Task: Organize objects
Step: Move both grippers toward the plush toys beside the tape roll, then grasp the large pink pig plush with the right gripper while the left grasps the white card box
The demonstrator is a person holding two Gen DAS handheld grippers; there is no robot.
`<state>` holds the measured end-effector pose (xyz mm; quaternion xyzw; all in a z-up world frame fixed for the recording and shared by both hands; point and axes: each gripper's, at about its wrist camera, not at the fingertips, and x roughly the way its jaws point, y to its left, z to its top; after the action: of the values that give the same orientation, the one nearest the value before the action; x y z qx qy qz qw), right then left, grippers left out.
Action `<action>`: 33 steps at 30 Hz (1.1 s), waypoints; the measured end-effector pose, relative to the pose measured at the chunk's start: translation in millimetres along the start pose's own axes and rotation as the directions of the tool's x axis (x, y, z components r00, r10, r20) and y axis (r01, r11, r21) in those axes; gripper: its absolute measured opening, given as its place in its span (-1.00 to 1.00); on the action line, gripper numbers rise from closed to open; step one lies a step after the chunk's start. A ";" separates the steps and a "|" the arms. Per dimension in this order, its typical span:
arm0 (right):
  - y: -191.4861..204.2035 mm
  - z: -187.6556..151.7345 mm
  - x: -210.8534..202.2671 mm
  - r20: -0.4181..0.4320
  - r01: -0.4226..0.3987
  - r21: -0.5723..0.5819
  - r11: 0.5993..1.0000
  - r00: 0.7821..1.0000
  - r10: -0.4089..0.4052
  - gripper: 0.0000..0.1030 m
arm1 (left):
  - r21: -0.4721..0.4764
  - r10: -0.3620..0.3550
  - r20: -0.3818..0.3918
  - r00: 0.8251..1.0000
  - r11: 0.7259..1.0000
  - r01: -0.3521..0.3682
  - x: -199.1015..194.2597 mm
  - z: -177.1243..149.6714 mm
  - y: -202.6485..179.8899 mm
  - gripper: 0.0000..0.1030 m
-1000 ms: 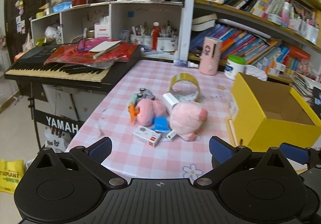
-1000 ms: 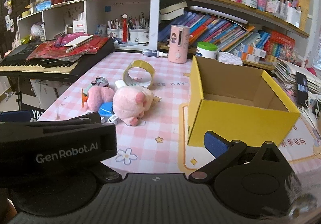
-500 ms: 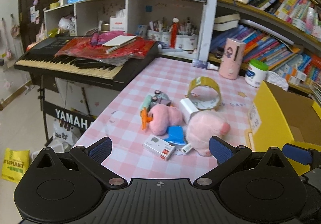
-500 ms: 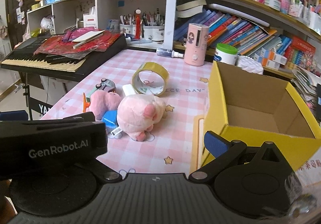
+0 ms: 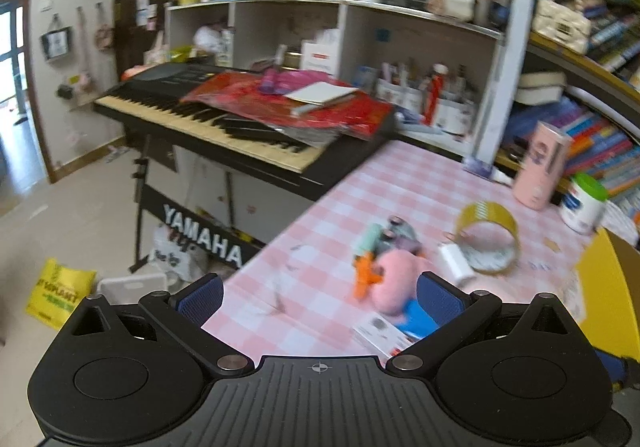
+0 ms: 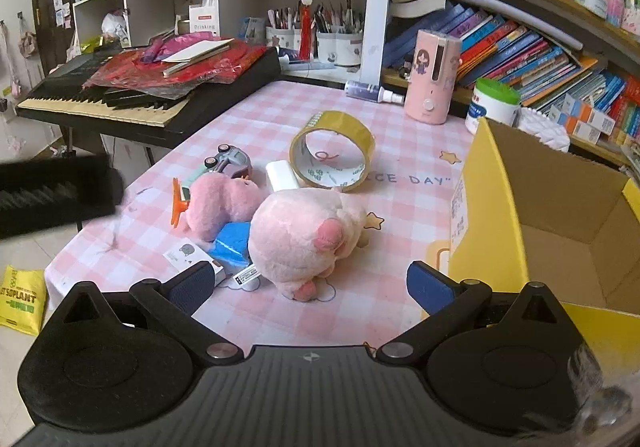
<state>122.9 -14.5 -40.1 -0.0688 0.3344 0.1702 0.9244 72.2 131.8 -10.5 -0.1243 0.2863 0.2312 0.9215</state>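
A pile lies on the pink checked table (image 6: 400, 151): a big pink pig plush (image 6: 304, 235), a smaller pink plush (image 6: 220, 203), a yellow tape roll (image 6: 332, 151), a toy car (image 6: 228, 163), a white block (image 6: 282, 175), a blue item (image 6: 232, 245) and a small white box (image 6: 188, 255). My right gripper (image 6: 312, 285) is open, just short of the pig. An open yellow box (image 6: 496, 207) stands to its right. My left gripper (image 5: 320, 297) is open over the table's left edge, near the smaller plush (image 5: 396, 279) and the white box (image 5: 380, 335). The left wrist view is blurred.
A black keyboard (image 6: 152, 103) covered with red sheets stands left of the table. Shelves with books, pen cups, a pink canister (image 6: 432, 75) and a green-lidded jar (image 6: 494, 107) line the back. A yellow bag (image 5: 56, 295) lies on the floor.
The left gripper has swung to the left, so the pile sits lower right in its view. The right gripper has moved closer to the pig, and the left gripper's body no longer fills its foreground.
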 end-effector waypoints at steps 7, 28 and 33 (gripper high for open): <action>0.7 12.0 22.8 -0.003 -0.012 0.027 1.000 1.000 0.012 0.99 | -0.012 0.066 -0.038 0.997 0.998 -0.066 13.0 2.4 11.0 1.00; -44.5 48.7 69.2 -0.044 -0.117 0.266 0.957 0.990 0.134 0.25 | 0.189 -0.088 -0.238 0.967 0.973 0.135 72.8 -19.7 -34.8 0.79; -47.1 58.3 43.2 0.047 -0.136 0.200 0.970 0.990 0.129 0.25 | 0.304 -0.088 -0.297 0.951 0.935 0.181 93.4 -34.9 -55.5 0.42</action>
<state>205.6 -32.8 -22.5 0.0512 0.3383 0.1979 0.9186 151.5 104.5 -87.9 -0.0204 0.4381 0.0964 0.8935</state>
